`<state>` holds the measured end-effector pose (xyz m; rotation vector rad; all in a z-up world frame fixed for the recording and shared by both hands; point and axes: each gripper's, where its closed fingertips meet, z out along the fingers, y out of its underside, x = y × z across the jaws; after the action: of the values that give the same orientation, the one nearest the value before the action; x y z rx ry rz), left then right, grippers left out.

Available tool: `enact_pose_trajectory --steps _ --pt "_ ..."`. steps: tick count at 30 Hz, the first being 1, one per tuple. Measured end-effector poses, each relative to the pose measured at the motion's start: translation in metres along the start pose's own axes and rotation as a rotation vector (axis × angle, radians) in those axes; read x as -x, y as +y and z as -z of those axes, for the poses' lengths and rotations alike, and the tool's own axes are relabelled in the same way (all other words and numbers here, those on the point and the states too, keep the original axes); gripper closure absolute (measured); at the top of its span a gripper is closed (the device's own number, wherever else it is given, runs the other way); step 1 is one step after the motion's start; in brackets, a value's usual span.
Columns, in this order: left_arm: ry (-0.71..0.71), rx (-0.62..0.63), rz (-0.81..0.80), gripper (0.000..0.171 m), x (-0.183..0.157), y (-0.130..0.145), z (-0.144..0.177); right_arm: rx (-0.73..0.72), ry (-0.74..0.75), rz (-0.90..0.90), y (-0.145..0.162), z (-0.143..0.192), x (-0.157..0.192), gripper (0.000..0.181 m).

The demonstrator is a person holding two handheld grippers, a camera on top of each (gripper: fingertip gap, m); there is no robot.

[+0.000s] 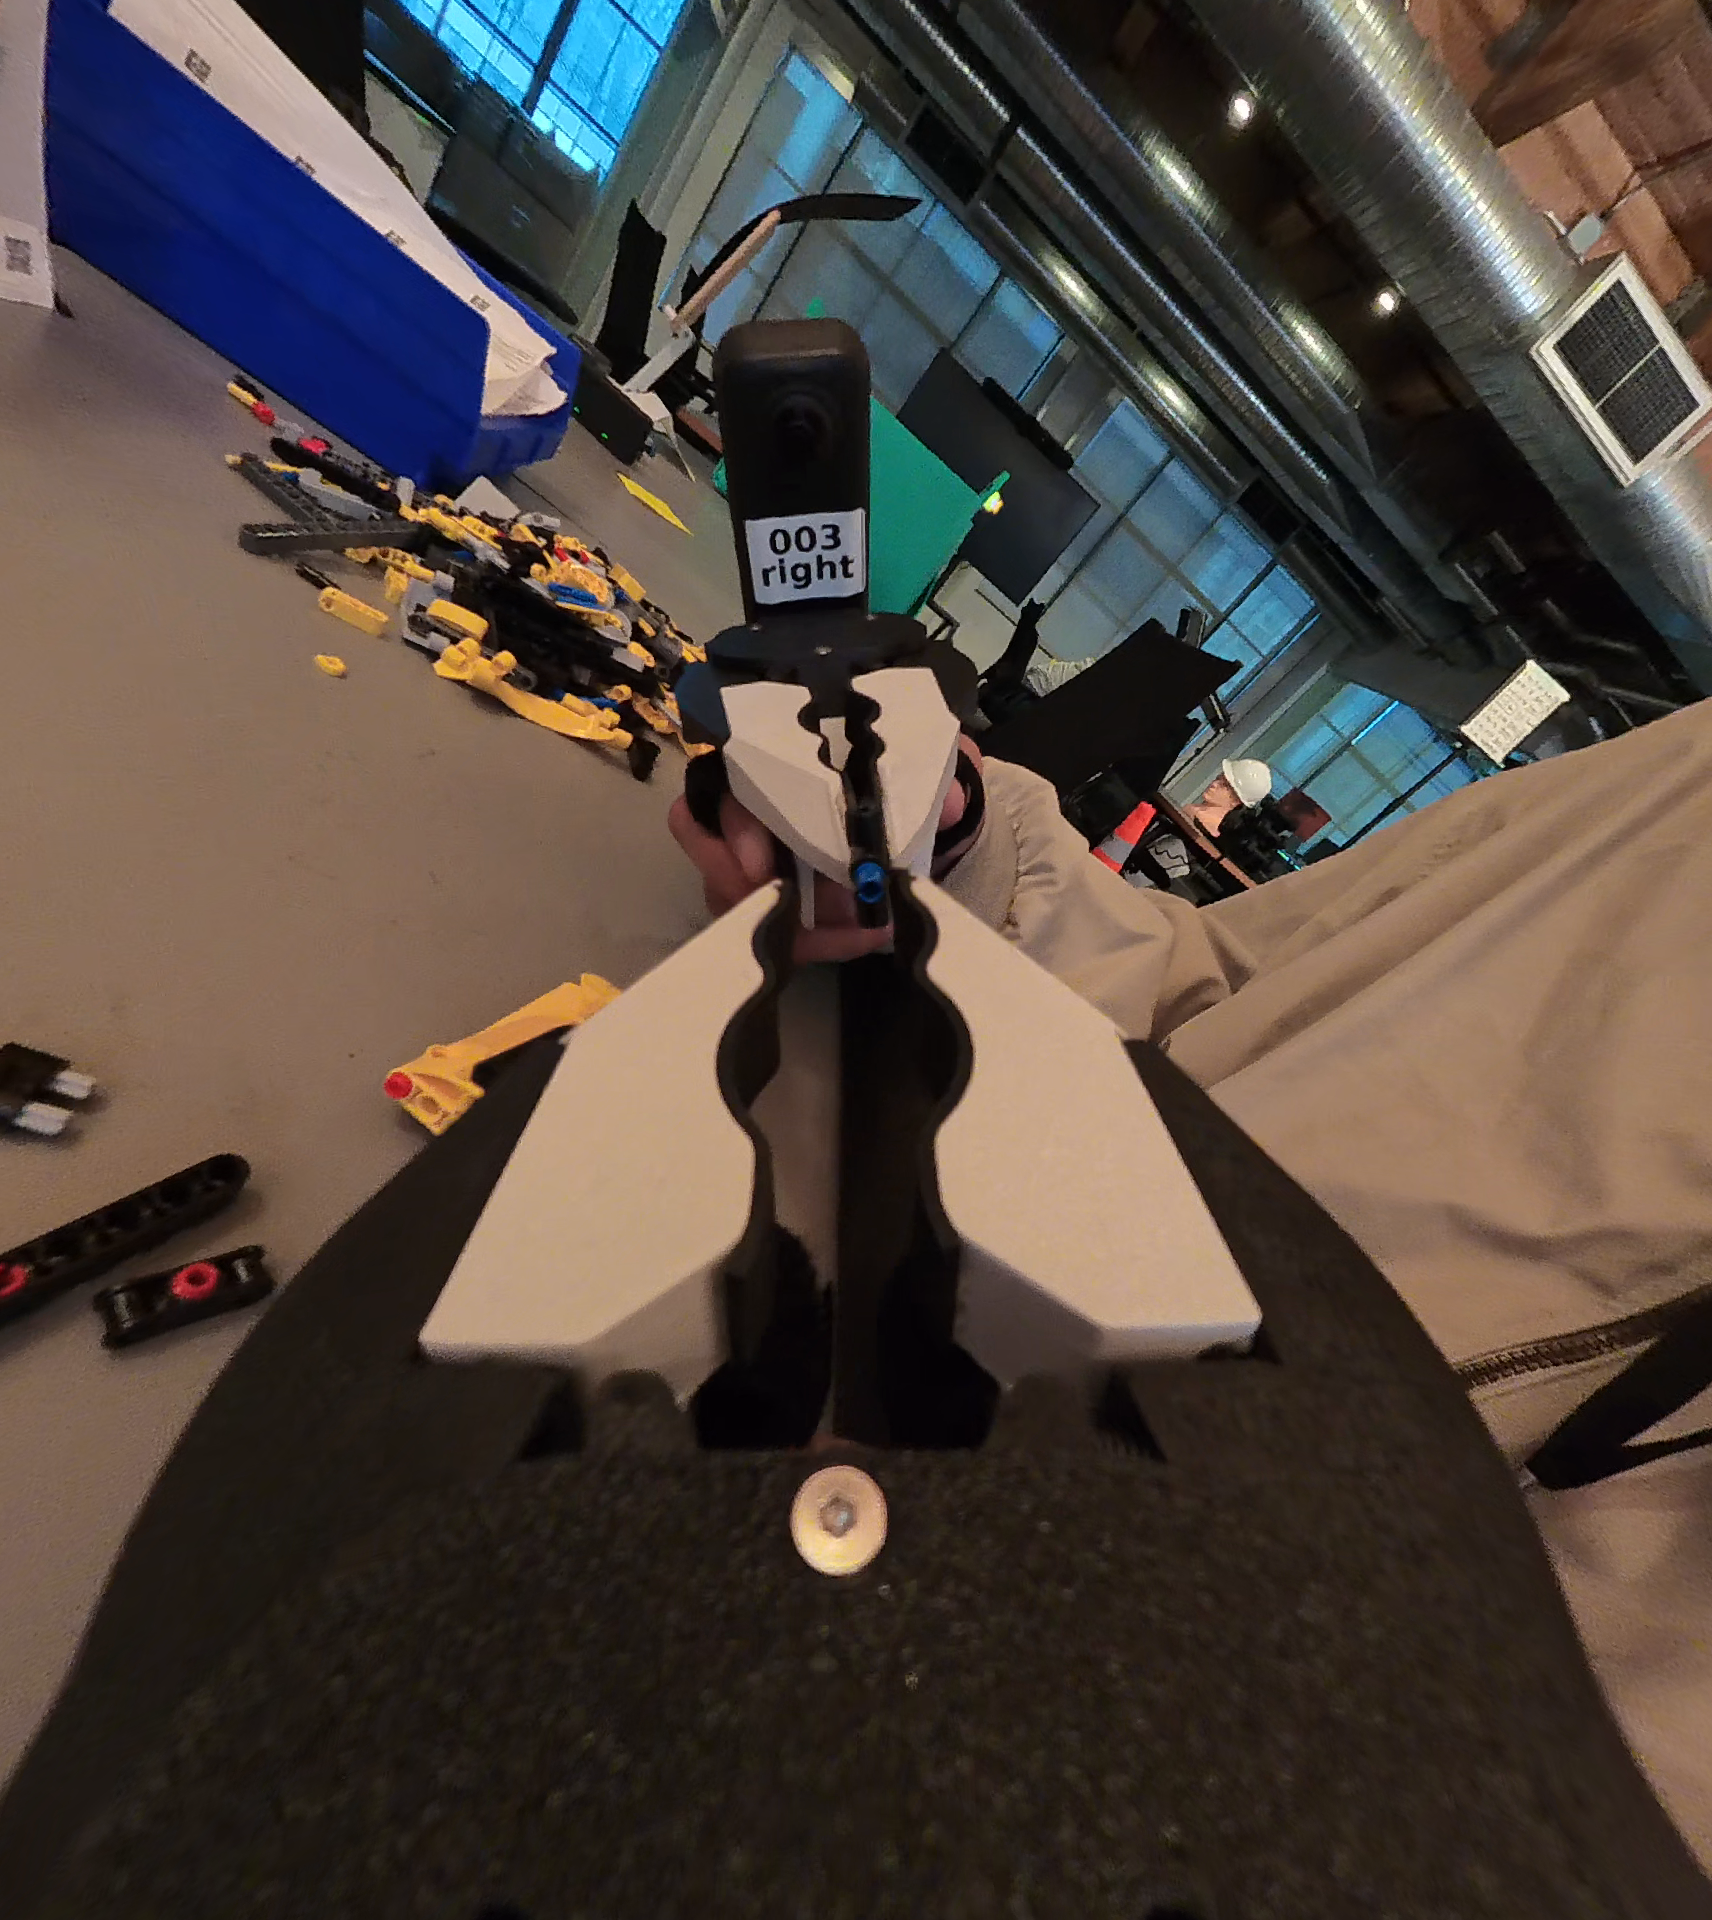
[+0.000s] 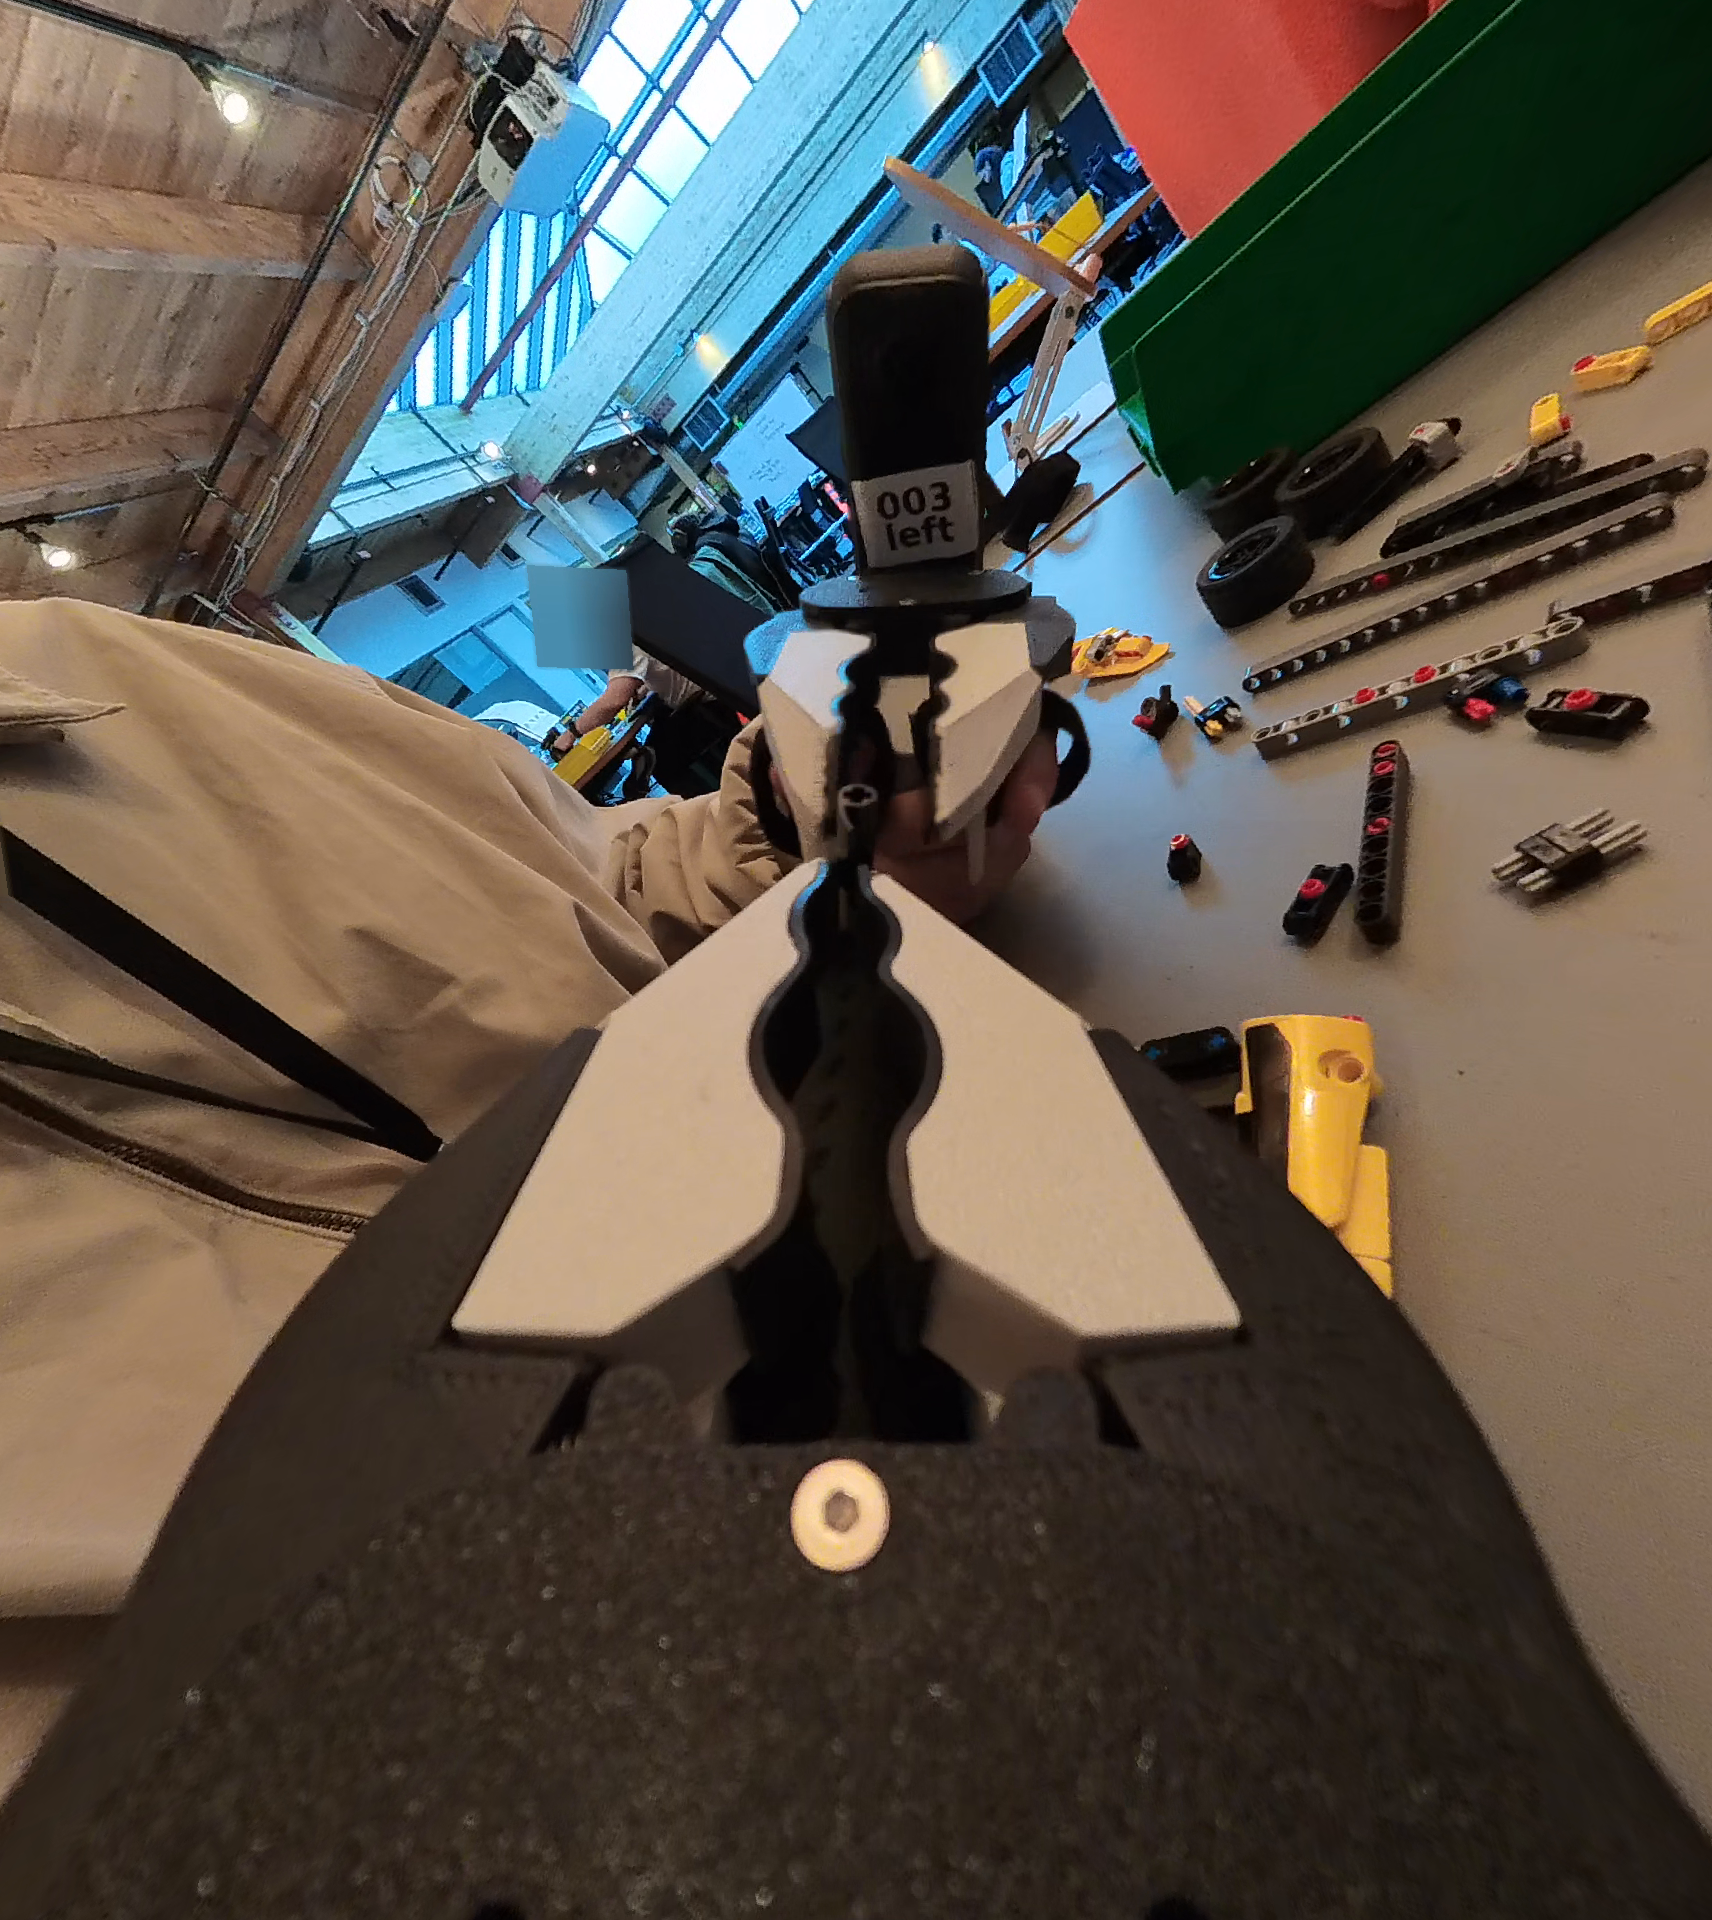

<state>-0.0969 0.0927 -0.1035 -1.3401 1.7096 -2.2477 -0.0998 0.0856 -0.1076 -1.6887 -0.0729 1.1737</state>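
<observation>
Above the grey table, close to the person's beige jacket, the two grippers meet tip to tip, facing one another. The left gripper has its white fingers drawn narrow around a black beam that runs down the slot between them. The right gripper is likewise closed to a slim gap, pinching a thin black beam edge-on; from the left wrist view that beam carries a blue pin at its near end, pointing toward the left gripper's tips. From the right wrist view, the piece in the left gripper shows a small grey connector end just ahead of the right gripper's tips. Whether the two held pieces actually touch I cannot tell; they sit just beside each other, nearly in line.

A hand wraps the handle behind the right gripper, and another hand holds the left one, resting near the tabletop.

Spread on the table are loose building pieces: a heap of yellow and black parts beside a blue bin, a long black beam with red pins, a short black piece with a red pin, and a yellow curved panel just beside the right gripper's body. Farther off lie black tyres, rows of grey beams and a green bin.
</observation>
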Motion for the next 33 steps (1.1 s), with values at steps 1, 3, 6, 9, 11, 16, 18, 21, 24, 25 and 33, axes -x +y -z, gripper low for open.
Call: enact_pose_trajectory --steps 1,3,6,9,11,16,18,21,24,25,33 --pt "0.004 0.004 -0.003 0.154 -0.001 0.001 -0.001 0.004 -0.001 0.001 0.001 0.0 0.0 0.179" --pt "-0.008 0.017 -0.007 0.155 0.0 0.003 -0.002 0.013 0.0 0.008 0.002 -0.001 0.001 0.179" --pt "-0.004 0.01 -0.019 0.167 -0.002 0.002 -0.001 0.013 0.015 0.004 0.002 -0.001 -0.002 0.179" --pt "-0.007 0.001 -0.052 0.167 -0.004 0.001 0.0 0.01 0.006 0.006 0.002 -0.002 0.0 0.179" --pt "-0.007 -0.02 -0.079 0.167 -0.006 -0.002 0.001 -0.015 0.021 0.036 -0.002 -0.003 0.0 0.178" --pt "0.029 -0.073 -0.077 0.168 -0.011 -0.011 0.005 -0.06 -0.002 0.038 -0.008 -0.011 0.006 0.175" --pt "0.026 -0.077 -0.088 0.168 -0.011 -0.012 0.006 -0.077 0.01 0.051 -0.011 -0.011 0.005 0.175" --pt "0.046 -0.055 -0.114 0.168 -0.017 -0.008 0.004 -0.128 -0.052 -0.007 -0.017 -0.011 0.01 0.174" --pt "0.037 -0.058 -0.12 0.168 -0.017 -0.009 0.004 -0.119 -0.044 0.011 -0.016 -0.01 0.01 0.175" --pt "0.032 -0.055 -0.127 0.168 -0.017 -0.008 0.003 -0.11 -0.03 0.032 -0.016 -0.009 0.01 0.175" --pt "-0.064 -0.425 -0.036 0.169 0.013 -0.066 0.076 -0.294 0.106 0.071 -0.053 0.068 -0.008 0.18"
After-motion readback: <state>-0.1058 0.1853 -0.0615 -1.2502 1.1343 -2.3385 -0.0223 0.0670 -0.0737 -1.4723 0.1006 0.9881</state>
